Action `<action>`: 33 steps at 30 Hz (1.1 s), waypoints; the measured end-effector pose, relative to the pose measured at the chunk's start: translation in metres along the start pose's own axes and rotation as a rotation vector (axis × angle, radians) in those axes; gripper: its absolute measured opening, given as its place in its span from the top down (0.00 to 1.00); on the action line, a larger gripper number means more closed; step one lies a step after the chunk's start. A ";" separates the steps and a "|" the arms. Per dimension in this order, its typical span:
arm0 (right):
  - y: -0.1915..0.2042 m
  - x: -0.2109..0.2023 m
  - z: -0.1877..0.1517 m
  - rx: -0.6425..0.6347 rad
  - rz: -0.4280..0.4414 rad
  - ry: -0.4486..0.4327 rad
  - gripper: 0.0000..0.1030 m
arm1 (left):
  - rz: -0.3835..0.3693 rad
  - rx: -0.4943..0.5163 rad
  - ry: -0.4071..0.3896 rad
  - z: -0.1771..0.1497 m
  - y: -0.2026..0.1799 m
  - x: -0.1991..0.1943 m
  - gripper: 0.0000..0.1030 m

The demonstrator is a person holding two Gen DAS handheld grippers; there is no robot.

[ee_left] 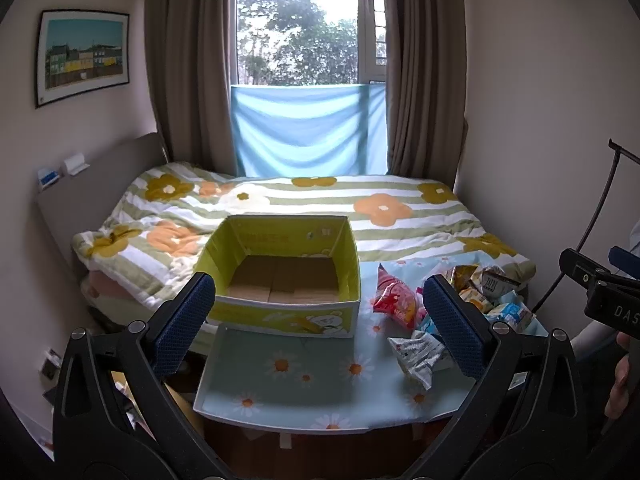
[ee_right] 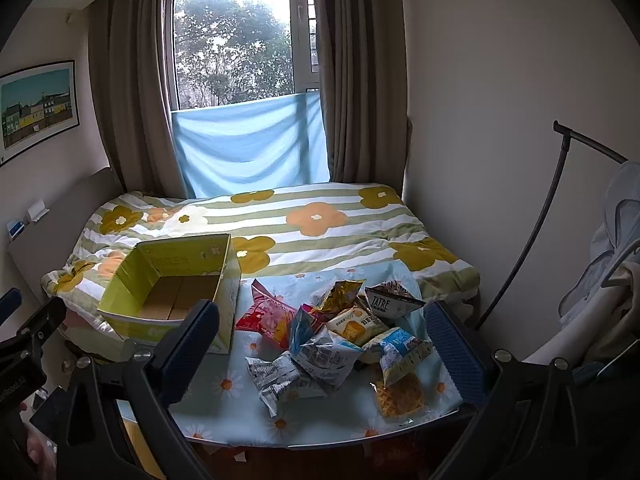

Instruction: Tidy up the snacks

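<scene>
Right tool [ee_right: 320, 344] wide over snack pile [ee_right: 344, 344], green box [ee_right: 168, 280] alongside.

Table: a small table [ee_right: 224, 420] with a light blue daisy cloth stood against the bed [ee_right: 320, 216].
On its left: an open yellow-green box [ee_right: 132, 312], brown inside, sat near the bed.
On its right: a pile of snack packets [ee_right: 340, 340] lay close together.
On the bed: a striped flower quilt [ee_left: 400, 208] lay spread out.
</scene>
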State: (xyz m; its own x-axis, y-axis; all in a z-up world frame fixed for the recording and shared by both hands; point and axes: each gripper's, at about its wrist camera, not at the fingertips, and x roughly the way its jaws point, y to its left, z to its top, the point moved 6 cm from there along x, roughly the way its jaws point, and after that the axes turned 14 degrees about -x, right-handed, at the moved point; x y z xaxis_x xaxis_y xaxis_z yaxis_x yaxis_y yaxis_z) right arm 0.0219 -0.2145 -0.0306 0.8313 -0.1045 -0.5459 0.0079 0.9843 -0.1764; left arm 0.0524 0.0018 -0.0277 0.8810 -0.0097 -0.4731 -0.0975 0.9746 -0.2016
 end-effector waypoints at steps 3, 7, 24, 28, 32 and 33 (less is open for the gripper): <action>-0.001 0.000 -0.001 -0.001 -0.003 -0.004 0.00 | -0.001 0.005 -0.003 -0.001 -0.001 0.001 0.00; -0.003 0.000 -0.001 0.006 -0.008 -0.011 0.00 | -0.002 0.000 -0.004 -0.001 0.000 -0.001 0.00; 0.001 0.005 -0.002 0.002 0.001 -0.001 0.00 | -0.012 0.014 -0.007 -0.002 -0.011 0.000 0.00; 0.002 0.009 -0.002 -0.002 0.002 0.003 0.00 | -0.010 0.011 0.000 -0.001 -0.012 0.002 0.00; 0.001 0.012 -0.002 -0.007 0.007 0.009 0.00 | -0.009 0.006 0.007 0.000 -0.011 0.004 0.00; 0.002 0.013 -0.002 -0.008 0.008 0.011 0.00 | -0.008 0.005 0.012 0.001 -0.011 0.005 0.00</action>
State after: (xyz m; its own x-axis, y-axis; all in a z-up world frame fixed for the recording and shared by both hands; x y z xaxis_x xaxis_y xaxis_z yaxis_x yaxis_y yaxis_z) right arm 0.0314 -0.2141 -0.0401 0.8249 -0.0980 -0.5567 -0.0032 0.9840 -0.1780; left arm 0.0583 -0.0085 -0.0275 0.8763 -0.0205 -0.4813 -0.0877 0.9756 -0.2012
